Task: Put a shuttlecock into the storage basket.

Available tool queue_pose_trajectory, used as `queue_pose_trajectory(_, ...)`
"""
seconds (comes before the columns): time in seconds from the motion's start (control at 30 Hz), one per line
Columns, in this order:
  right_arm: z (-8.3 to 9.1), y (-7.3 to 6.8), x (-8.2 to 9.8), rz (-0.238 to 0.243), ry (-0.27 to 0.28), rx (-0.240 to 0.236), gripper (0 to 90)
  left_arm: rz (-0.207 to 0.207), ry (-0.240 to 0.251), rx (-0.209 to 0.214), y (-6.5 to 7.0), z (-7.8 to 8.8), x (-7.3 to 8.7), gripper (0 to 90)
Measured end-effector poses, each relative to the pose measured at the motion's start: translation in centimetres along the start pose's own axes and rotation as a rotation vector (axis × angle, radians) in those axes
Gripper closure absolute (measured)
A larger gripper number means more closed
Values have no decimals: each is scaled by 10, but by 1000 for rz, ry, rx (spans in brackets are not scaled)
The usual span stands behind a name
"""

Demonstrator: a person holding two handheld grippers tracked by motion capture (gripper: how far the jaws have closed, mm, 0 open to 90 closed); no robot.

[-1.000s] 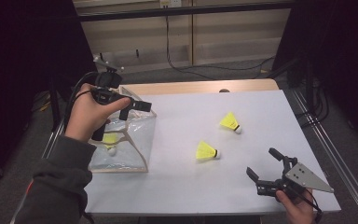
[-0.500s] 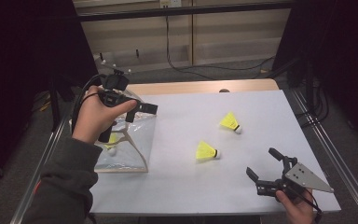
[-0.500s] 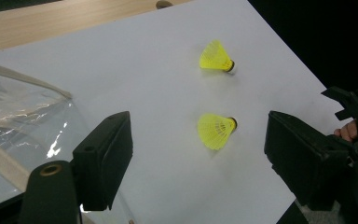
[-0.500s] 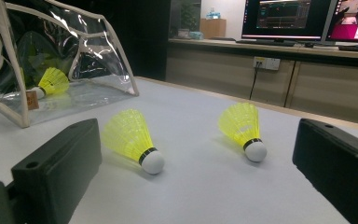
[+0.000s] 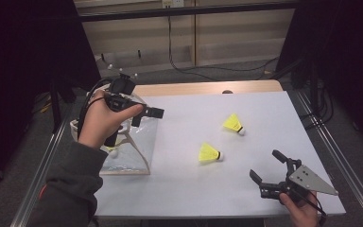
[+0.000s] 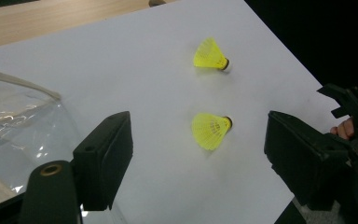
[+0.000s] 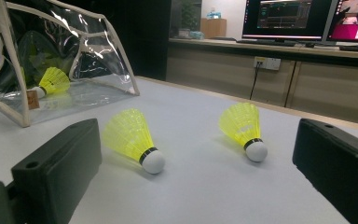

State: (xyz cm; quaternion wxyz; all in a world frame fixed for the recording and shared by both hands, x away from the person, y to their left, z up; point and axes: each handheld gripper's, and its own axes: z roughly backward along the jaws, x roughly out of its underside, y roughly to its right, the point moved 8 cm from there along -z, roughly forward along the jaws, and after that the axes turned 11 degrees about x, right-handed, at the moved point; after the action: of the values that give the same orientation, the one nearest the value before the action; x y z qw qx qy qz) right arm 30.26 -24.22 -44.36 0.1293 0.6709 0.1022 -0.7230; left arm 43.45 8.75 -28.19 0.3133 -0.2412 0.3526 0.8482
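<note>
Two yellow shuttlecocks lie on the white table: a near one [image 5: 209,153] [image 6: 210,130] [image 7: 130,133] and a far one [image 5: 233,123] [image 6: 209,54] [image 7: 240,122]. A third shuttlecock [image 5: 111,148] [image 7: 51,80] lies inside the clear pouch [image 5: 137,146] [image 6: 23,121] [image 7: 74,46] at the left. My left gripper [image 5: 145,116] [image 6: 198,126] hovers above the pouch, open and empty, pointing toward the loose shuttlecocks. Low over the table's front right corner my right gripper [image 5: 265,164] [image 7: 200,135] is open, with nothing between its fingers, facing both shuttlecocks.
The white table top [image 5: 264,113] has a wooden strip [image 5: 194,88] along its far edge. Metal rails [image 5: 331,142] run along both sides. In the right gripper view, monitors [image 7: 284,18] and a cabinet stand beyond the table.
My left gripper has shifted slightly to the right above the pouch. The right gripper and the shuttlecocks have stayed where they were.
</note>
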Motion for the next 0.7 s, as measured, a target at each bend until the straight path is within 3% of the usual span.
queue_pose_trajectory(0.7,0,0,-1,3,2,-3,9,-18,19,26,6,-15,5,218)
